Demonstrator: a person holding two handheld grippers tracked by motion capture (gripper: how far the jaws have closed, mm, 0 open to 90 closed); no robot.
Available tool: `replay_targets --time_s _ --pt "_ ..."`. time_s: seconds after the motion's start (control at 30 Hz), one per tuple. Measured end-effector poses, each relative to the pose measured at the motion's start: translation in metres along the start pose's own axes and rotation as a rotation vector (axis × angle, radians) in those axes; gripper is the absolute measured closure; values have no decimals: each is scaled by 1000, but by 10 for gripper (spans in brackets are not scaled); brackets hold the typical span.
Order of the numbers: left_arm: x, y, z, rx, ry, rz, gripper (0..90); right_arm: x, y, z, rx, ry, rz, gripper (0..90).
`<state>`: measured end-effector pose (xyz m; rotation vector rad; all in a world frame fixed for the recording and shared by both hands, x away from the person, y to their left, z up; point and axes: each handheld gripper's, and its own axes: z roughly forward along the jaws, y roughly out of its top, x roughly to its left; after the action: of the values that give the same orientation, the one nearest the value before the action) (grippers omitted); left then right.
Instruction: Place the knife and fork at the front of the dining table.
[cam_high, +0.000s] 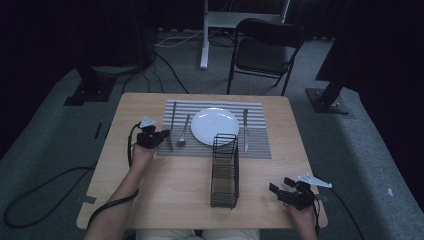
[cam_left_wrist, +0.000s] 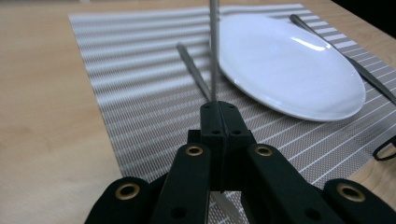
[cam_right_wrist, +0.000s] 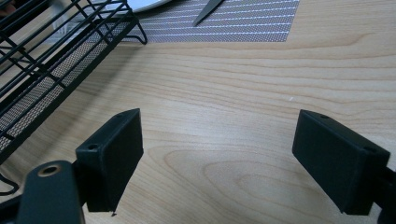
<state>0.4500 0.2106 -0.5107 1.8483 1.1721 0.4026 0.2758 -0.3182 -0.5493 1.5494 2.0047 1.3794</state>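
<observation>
The jaws of the left gripper (cam_left_wrist: 218, 122) are pressing together on the handle of a fork (cam_left_wrist: 214, 46), and the thin metal stem is rising straight out from between them in the left gripper view. In the high view this gripper (cam_high: 161, 137) is sitting at the left edge of the striped placemat (cam_high: 255, 135), with the fork (cam_high: 171, 126) lying along that edge. Just beside the fork a spoon (cam_high: 183, 131) is lying, and next to it the white plate (cam_high: 215, 125) is resting on the middle of the placemat. A knife (cam_high: 245, 130) is lying at the right side of the plate. A black wire rack (cam_high: 224, 170) is standing in the middle of the worktop (cam_high: 170, 190), touching the near edge of the placemat.

The jaws of the right gripper (cam_right_wrist: 233, 163) are standing wide apart and are holding nothing, only bare wood is showing between them. This gripper (cam_high: 281, 190) is resting near the front right corner of the worktop, well apart from the rack (cam_right_wrist: 51, 60).
</observation>
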Motion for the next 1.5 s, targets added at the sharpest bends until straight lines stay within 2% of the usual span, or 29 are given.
replay_targets --time_s 0.07,0.1,0.17,0.2,0.27,0.3,0.4,0.57,0.6,0.73,0.87,0.9,1.0,1.03,1.07,1.1,1.13,1.27,1.33,1.5 --pt "3 -4 4 1 -17 -45 900 0 0 0 1 -1 -1 157" --pt "4 -6 5 -1 4 -55 900 0 0 0 1 -1 -1 157" --pt "5 -6 5 -7 -10 -72 900 0 0 0 0 -1 0 157" --pt "5 -5 5 0 9 -65 900 0 0 0 -1 0 0 157" --pt "5 -5 3 -7 -2 -76 900 0 0 0 0 0 -1 157" --pt "4 -5 2 -2 21 -71 900 0 0 0 -1 -1 -2 157" --pt "6 -6 -2 -9 27 -87 900 0 0 0 -3 0 3 157" --pt "4 -6 -4 -15 45 -76 900 0 0 -1 -5 -2 1 156" --pt "3 -7 -5 -17 34 -84 900 0 -1 -1 -5 -4 6 156" --pt "-5 -9 -4 -21 15 -70 900 -2 -1 -2 -12 4 26 155" --pt "-8 -2 4 -15 -6 -79 900 -3 -1 -2 -11 5 30 155" --pt "-9 -1 6 -10 -8 -77 900 -2 -1 -2 -11 4 27 155" --pt "-15 -1 16 57 -13 -87 898 -3 -1 -2 -16 11 34 156" --pt "-17 -2 18 66 -17 -88 859 -3 -1 -3 -20 14 35 155" --pt "-18 -4 20 71 -30 -86 857 -4 -1 -3 -22 15 35 155" --pt "-19 -5 22 74 -31 -86 813 -4 -1 -3 -22 16 35 156" --pt "-20 -6 25 85 -22 -80 811 -3 -2 -3 -23 16 35 155" --pt "-22 -9 30 106 -34 -84 811 -3 -2 -4 -28 19 35 155" --pt "-24 -11 32 126 -28 -69 811 -4 -2 -5 -33 22 38 155" --pt "-28 -13 35 132 -59 -70 810 -3 -2 -5 -31 19 33 155"
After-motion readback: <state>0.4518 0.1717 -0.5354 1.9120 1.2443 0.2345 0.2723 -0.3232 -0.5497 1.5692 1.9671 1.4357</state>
